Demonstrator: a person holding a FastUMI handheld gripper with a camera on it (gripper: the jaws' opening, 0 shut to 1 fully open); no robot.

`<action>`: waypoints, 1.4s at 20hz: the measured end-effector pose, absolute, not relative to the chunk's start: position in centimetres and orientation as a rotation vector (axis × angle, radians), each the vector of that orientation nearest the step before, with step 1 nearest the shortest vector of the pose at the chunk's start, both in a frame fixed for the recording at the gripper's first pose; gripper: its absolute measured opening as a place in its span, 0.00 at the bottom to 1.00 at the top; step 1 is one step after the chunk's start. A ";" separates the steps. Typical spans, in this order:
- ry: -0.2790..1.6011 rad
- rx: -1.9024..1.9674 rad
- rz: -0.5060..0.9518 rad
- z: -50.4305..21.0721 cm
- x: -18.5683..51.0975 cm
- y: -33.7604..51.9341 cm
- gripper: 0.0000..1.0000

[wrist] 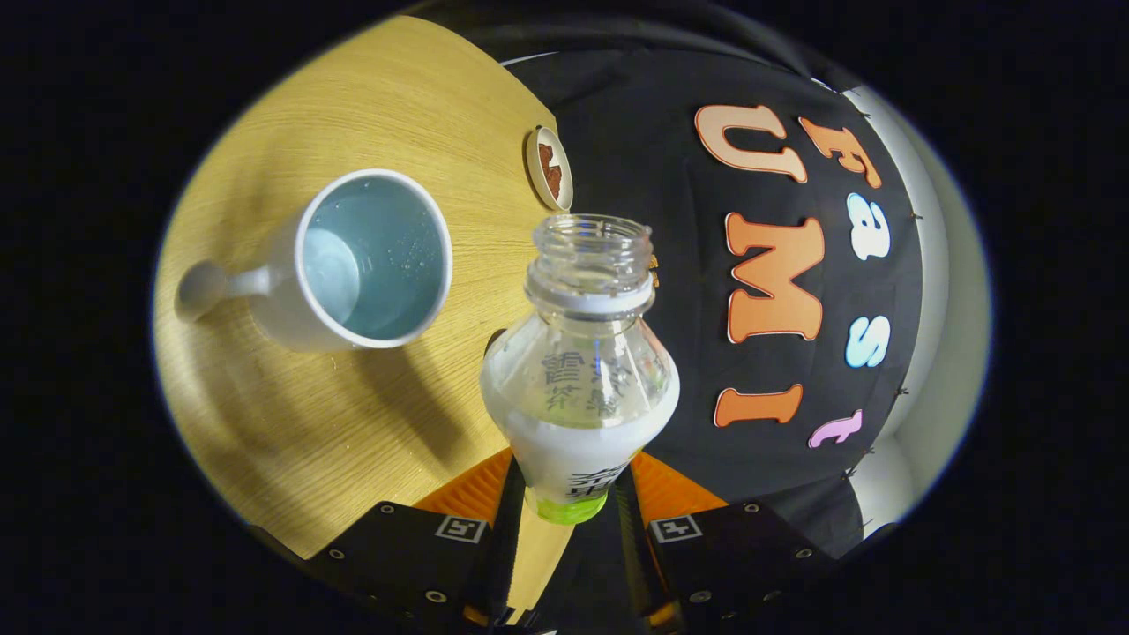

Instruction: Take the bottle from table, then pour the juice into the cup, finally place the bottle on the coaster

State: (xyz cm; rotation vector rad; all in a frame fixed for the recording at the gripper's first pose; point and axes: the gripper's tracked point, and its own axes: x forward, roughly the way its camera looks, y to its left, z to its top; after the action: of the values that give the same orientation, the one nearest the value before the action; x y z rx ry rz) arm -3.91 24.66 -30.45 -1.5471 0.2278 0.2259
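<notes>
A clear, uncapped plastic bottle point(579, 370) with a white label band and a green base is being gripped by the gripper point(569, 494); it is being clamped low on its body between the two fingers, one pressing on each side, so the grasp is closed on the bottle. The bottle is being seen tilted against the scene, its open threaded neck pointing away from the fingers; a little clear liquid is being seen inside the neck and shoulder. A white ceramic cup point(353, 265) with a pale blue interior and a side handle is being shown standing on the round light wooden table point(353, 423), beyond the fingers and to the left of the bottle, apart from it. A small round pale coaster point(549, 168) with a brown patch is being shown lying near the table's far rim, beyond the bottle's mouth.
</notes>
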 end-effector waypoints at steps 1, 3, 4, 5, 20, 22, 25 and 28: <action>0.227 -1.563 0.223 -30.4 -3.8 24.6 0.53; 0.223 -1.591 0.227 -30.2 -3.8 24.5 0.53; 0.219 -1.609 0.228 -30.1 -3.8 24.4 0.53; 0.214 -1.626 0.230 -29.9 -3.7 24.4 0.53; 0.168 -1.778 0.267 -28.3 -2.4 24.5 0.53; 0.159 -1.790 0.277 -28.3 -2.3 24.6 0.53; 0.145 -1.815 0.290 -28.2 -2.5 24.8 0.53; 0.140 -1.831 0.299 -28.2 -2.7 24.9 0.53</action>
State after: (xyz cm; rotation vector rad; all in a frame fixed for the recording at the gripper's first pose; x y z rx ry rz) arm -2.69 24.90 -28.23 -1.8314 0.1398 0.2992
